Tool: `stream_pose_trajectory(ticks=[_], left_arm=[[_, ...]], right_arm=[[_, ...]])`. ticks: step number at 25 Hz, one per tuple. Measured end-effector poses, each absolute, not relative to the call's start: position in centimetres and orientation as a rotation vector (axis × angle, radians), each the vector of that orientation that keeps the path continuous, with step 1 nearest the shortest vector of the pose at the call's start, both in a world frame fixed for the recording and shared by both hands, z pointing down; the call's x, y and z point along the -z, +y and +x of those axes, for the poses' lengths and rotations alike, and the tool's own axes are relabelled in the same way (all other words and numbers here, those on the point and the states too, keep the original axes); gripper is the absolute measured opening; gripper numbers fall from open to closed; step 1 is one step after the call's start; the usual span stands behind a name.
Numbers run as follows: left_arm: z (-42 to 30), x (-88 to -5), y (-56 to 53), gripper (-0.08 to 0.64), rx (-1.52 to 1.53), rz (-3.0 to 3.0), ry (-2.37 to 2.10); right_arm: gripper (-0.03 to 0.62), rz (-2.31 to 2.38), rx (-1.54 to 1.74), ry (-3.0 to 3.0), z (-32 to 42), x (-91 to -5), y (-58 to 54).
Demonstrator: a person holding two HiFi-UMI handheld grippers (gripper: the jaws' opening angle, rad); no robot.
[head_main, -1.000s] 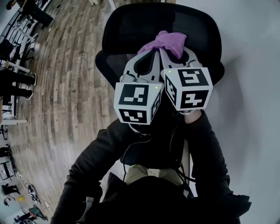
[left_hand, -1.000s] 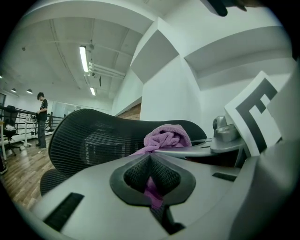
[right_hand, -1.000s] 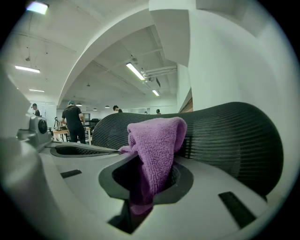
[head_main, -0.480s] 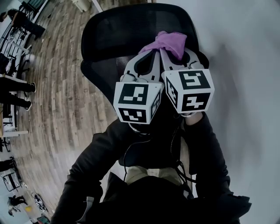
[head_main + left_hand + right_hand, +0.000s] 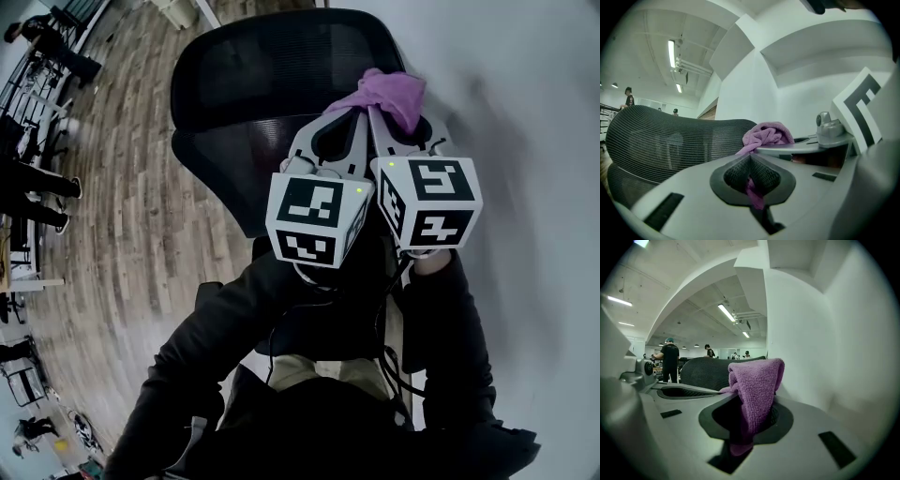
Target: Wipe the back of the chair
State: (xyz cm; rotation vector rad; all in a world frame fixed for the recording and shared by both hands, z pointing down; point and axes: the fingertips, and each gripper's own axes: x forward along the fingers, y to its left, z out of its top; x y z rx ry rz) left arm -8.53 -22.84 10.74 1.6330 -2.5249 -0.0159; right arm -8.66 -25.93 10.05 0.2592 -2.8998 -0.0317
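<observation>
Jaws of the right gripper [image 5: 751,401] and left gripper [image 5: 750,157] are both closed on one purple terry cloth [image 5: 757,378], at the top of the black mesh chair back [image 5: 670,140].

Right jaws: pinched tight on a thick fold, which stands up above the tips and hangs down through the slot. Left jaws: tips together, with a thin strip of the same cloth caught between them. The grippers sit side by side, tips nearly touching, marker cubes [image 5: 319,217] towards the person. The cloth sits at the right end of the chair back's upper edge; contact with the mesh cannot be confirmed. A white wall [image 5: 525,112] stands just right of the chair, wood-plank floor [image 5: 122,187] to the left, people [image 5: 670,359] standing far behind.
</observation>
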Motion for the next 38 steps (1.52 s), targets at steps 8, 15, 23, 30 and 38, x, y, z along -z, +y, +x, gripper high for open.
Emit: stream_pose_trajectory(ticks=[8, 15, 23, 30, 38], left_arm=[[-6.8, -10.4, -23.7, -0.003, 0.018, 1.682, -2.496], [-6.8, -10.8, -23.6, -0.003, 0.023, 1.675, -2.500], [-6.5, -12.9, -23.3, -0.002, 0.014, 1.645, -2.450], [-7.7, -13.2, -23.0, -0.002, 0.040, 1.665, -2.455], [-8.3, -12.5, -22.6, -0.002, 0.081, 1.671, -2.456]], right_arm=[[0.069, 0.311, 0.053, -2.892, -7.0, -9.7, -26.7], [0.069, 0.305, 0.057, -2.895, -7.0, -10.1, -26.7], [0.069, 0.298, 0.018, -2.869, -6.7, -12.2, -26.4], [0.069, 0.318, 0.043, -2.853, -7.8, -13.3, -26.2], [0.069, 0.325, 0.048, -2.846, -8.3, -12.5, -25.7]])
